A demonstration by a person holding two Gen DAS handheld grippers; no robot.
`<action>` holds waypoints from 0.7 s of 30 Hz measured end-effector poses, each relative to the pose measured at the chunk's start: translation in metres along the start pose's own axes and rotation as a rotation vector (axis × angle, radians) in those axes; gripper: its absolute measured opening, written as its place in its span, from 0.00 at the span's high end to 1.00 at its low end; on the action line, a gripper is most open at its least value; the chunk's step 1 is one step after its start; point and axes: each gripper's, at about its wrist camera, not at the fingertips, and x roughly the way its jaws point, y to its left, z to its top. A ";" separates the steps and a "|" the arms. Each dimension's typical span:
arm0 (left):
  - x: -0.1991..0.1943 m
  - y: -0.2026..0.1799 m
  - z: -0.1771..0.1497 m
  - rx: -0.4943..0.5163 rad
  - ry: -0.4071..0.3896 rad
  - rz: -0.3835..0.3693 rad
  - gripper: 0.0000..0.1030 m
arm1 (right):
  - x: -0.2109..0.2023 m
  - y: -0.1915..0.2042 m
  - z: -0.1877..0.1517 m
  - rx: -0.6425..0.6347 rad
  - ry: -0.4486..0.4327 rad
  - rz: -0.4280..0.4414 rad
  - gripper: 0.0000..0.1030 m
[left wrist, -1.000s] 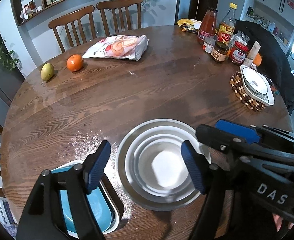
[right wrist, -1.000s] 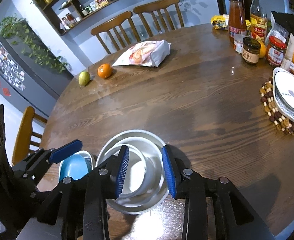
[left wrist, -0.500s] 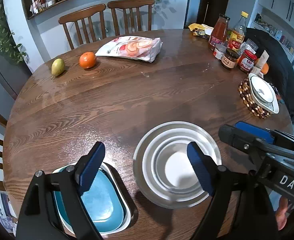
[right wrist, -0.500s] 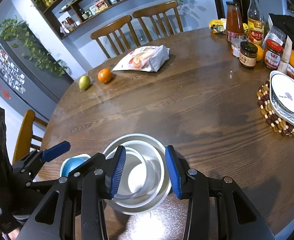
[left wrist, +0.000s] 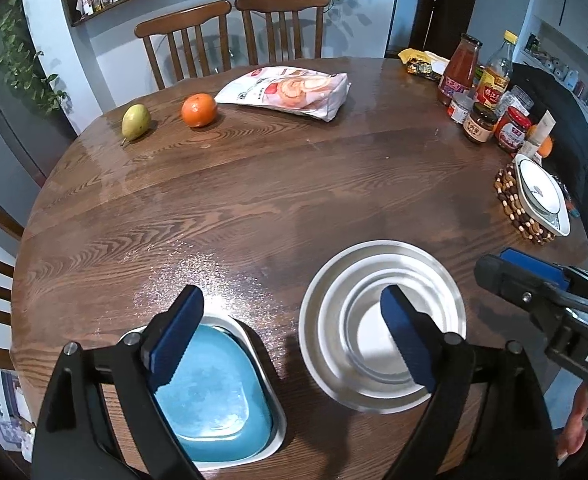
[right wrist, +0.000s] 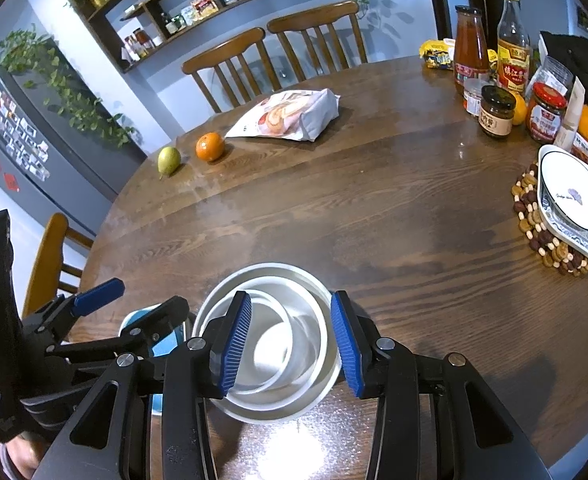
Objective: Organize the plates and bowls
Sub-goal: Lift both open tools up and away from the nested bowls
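Observation:
A stack of round metal bowls (left wrist: 378, 326) sits near the front edge of the round wooden table (left wrist: 274, 208); it also shows in the right wrist view (right wrist: 278, 344). A blue dish in a white square dish (left wrist: 214, 396) sits to its left. A white oval dish (right wrist: 574, 200) lies on a beaded trivet at the right. My left gripper (left wrist: 290, 336) is open and empty, held above the gap between the blue dish and the bowls. My right gripper (right wrist: 290, 340) is open and empty above the bowl stack.
A pear (left wrist: 135, 121), an orange (left wrist: 199, 110) and a snack bag (left wrist: 290, 90) lie at the far side. Bottles and jars (left wrist: 482, 92) stand at the far right. Two chairs (left wrist: 230, 40) stand behind the table.
Both grippers have pulled back and up from the bowl stack. The right gripper has opened wider. The left view now shows more of the blue dish.

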 end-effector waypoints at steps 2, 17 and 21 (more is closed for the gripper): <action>0.001 0.002 -0.001 -0.001 0.002 0.006 0.05 | 0.001 0.001 0.000 -0.009 0.007 -0.007 0.44; 0.004 0.023 -0.004 -0.018 0.014 0.047 0.01 | -0.001 -0.008 -0.004 0.007 0.017 -0.023 0.38; 0.006 0.027 -0.005 -0.008 0.027 0.067 0.01 | -0.002 -0.012 -0.005 0.008 0.020 -0.033 0.38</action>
